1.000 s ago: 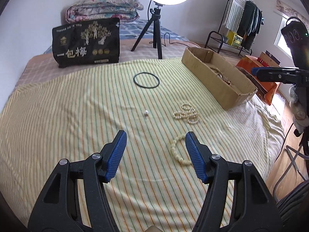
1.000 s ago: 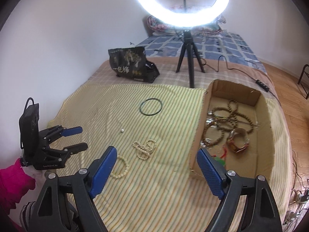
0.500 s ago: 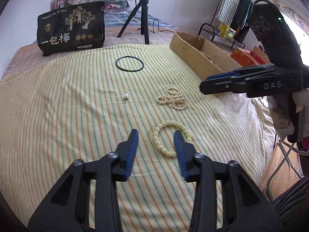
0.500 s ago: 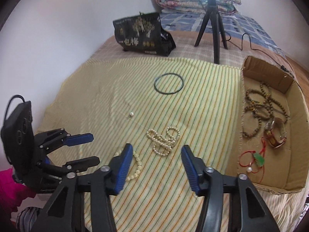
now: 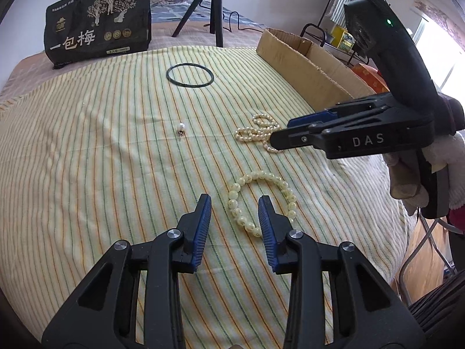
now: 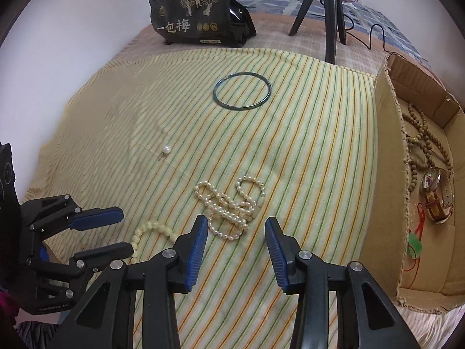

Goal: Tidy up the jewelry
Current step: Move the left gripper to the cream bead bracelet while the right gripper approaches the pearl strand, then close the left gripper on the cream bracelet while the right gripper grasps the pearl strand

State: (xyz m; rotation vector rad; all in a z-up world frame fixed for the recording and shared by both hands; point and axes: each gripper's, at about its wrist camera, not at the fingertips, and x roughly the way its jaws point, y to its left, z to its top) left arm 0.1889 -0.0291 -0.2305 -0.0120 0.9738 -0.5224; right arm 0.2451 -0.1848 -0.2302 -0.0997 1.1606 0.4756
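A cream bead bracelet lies on the striped cloth. My left gripper is open, its fingers either side of the bracelet's near left part. A pearl strand lies in loops just ahead of my open right gripper; it also shows in the left wrist view. The right gripper shows from the side in the left wrist view, over the strand. A dark thin bangle and a single pearl earring lie farther back. The cardboard box at right holds wooden beads, a watch and a red cord.
A black printed bag and a tripod stand at the back of the bed. The cloth's right edge drops to the floor, with a clothes rack beyond. The left gripper shows at lower left in the right wrist view.
Both grippers have moved forward and down toward the cloth and narrowed. The left now straddles the cream bracelet; the right has come close over the pearl strand.
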